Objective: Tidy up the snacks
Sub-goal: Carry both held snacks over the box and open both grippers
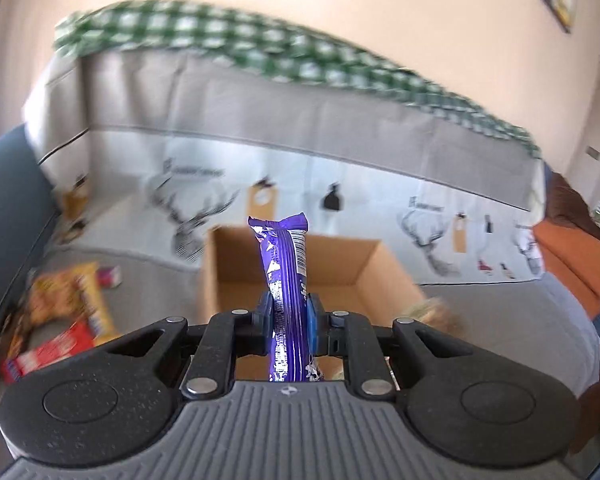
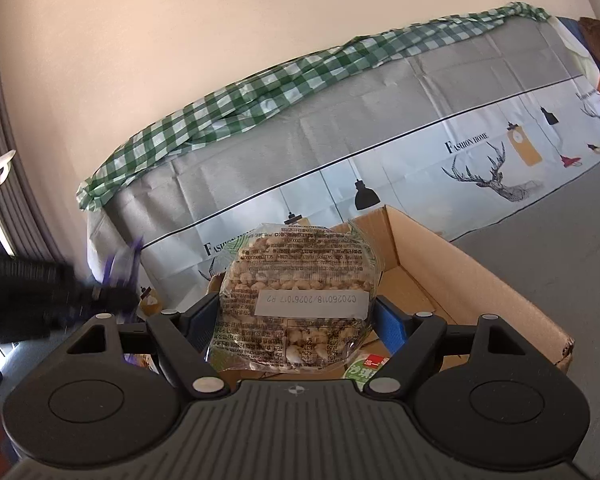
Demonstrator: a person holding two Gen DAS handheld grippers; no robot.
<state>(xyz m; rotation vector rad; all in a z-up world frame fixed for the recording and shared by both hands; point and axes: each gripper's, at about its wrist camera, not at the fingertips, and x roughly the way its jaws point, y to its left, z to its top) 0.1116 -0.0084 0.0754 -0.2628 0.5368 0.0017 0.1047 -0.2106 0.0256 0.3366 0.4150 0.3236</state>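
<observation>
The left gripper (image 1: 289, 316) is clamped on a purple snack bar (image 1: 285, 276), pinched across its lower middle so the crimped top end stands upright above the cardboard box (image 1: 364, 264); the bar looks light and fairly stiff inside a slick foil wrapper, so a hold on the flat body rather than the crimped ends should keep it from sliding. The right gripper (image 2: 296, 316) is closed around a round puffed-grain cake (image 2: 300, 296) in clear film, held by its edges just over the near part of the same cardboard box (image 2: 460, 268); it seems light and brittle, and too hard a squeeze would likely crumble it. The box is open-topped, and a green-labelled packet (image 2: 362, 372) lies inside below the cake; the rest of its floor is mostly hidden. More snacks, a yellow bag (image 1: 72, 296) and a red pack (image 1: 48, 350), lie loose on the grey cover (image 1: 500, 320) toward its left edge, outside the box
</observation>
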